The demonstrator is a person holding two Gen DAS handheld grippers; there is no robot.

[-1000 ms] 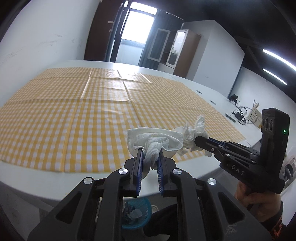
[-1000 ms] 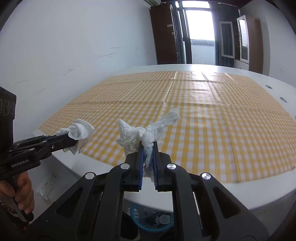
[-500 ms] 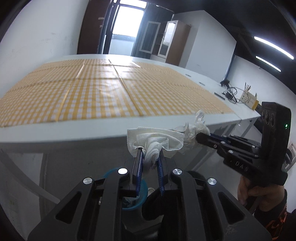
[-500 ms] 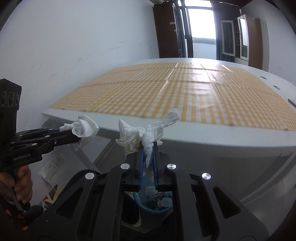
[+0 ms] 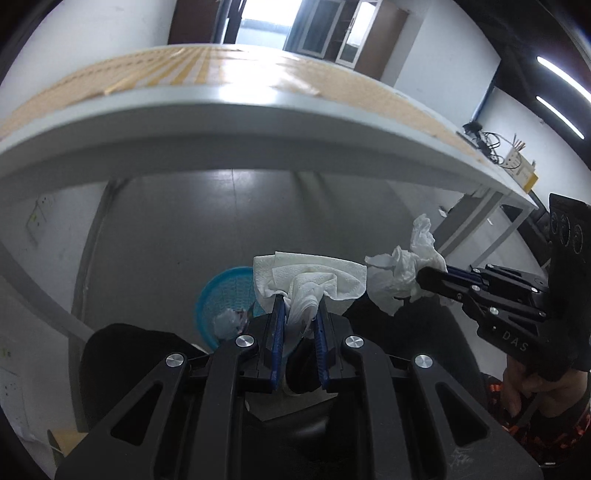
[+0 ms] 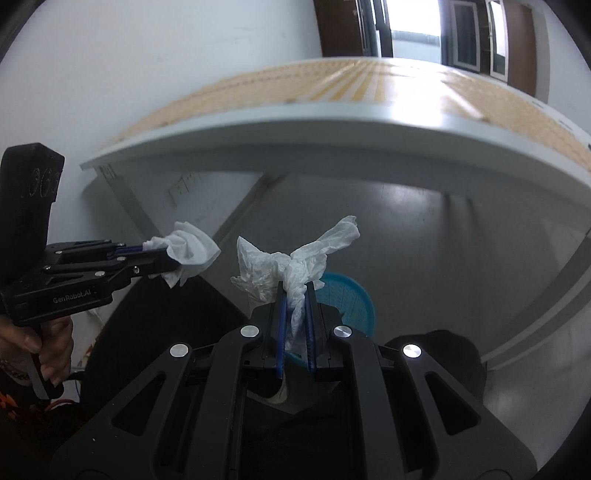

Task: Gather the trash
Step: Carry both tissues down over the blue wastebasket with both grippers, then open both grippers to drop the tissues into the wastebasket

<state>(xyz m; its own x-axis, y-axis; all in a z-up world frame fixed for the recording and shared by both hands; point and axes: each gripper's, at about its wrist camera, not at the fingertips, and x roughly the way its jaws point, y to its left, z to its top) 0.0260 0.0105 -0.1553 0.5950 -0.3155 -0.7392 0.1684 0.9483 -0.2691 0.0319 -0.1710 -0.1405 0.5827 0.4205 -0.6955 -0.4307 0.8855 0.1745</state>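
Disposal step: left gripper (image 5: pixel 298 314) pinched paper towel (image 5: pixel 310 277), right gripper (image 6: pixel 295 302) pinched crumpled tissue (image 6: pixel 295 258); next, likely release over blue basket (image 5: pixel 221 291), lower centre.

Walls (image 6: pixel 147 74): white.
Floor (image 5: pixel 229 221): grey, glossy.
Table (image 5: pixel 258 122): white, overhead, with yellow checked cloth (image 6: pixel 369 81).
Far end: bright window (image 5: pixel 266 22), brown cabinets (image 6: pixel 521 40).

Window daylight glares off the blurred tabletop (image 5: pixel 229 74); beneath is dim, with fisheye-darkened edges.
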